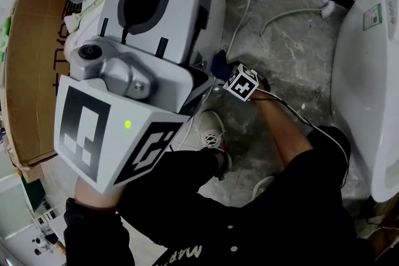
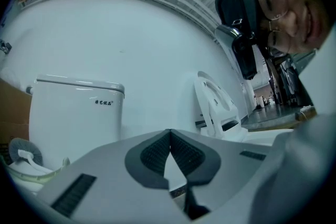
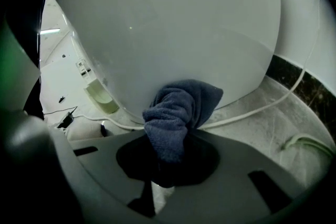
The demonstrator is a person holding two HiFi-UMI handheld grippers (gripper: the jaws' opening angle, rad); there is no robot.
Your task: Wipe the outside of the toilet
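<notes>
Right gripper [image 3: 168,139] pinches a nubby cloth [image 3: 181,107] against the smooth white toilet [image 3: 173,34] — left gripper [image 2: 169,136] clenched, empty.

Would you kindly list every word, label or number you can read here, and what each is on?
"MAR", roughly, upside down on the black shirt; rest unclear.
Toilet tank: small dark print, too small to read.
Green sticker on the right-hand toilet: too small.
Cardboard box: orange print, unreadable.

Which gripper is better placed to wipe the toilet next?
Right. The right gripper is shut on the blue cloth, close against the toilet; the left gripper is shut on nothing, held higher up.
</notes>
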